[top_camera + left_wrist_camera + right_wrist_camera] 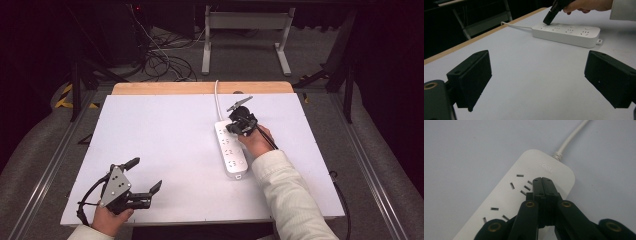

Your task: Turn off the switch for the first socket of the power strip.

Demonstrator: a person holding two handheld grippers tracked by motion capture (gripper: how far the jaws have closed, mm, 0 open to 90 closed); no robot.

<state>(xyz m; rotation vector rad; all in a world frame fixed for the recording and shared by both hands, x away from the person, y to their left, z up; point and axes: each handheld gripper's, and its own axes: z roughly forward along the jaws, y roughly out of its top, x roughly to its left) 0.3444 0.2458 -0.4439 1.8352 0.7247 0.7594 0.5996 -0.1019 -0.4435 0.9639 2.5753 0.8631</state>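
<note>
A white power strip (231,150) lies right of centre on a white table (160,145), its cord (217,97) running to the far edge. The right gripper (234,126) has its jaws pressed together, holding nothing, tips resting on the strip's top near the cord end. The left gripper (147,175) sits near the front left corner, jaws wide apart and empty, well apart from the strip.

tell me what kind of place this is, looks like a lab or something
Probably a lab or recording workspace, not a home. A plain white table carries just a power strip, loose cables tangle on the grey floor behind it, and the surroundings are dark with metal frame legs beyond.
</note>
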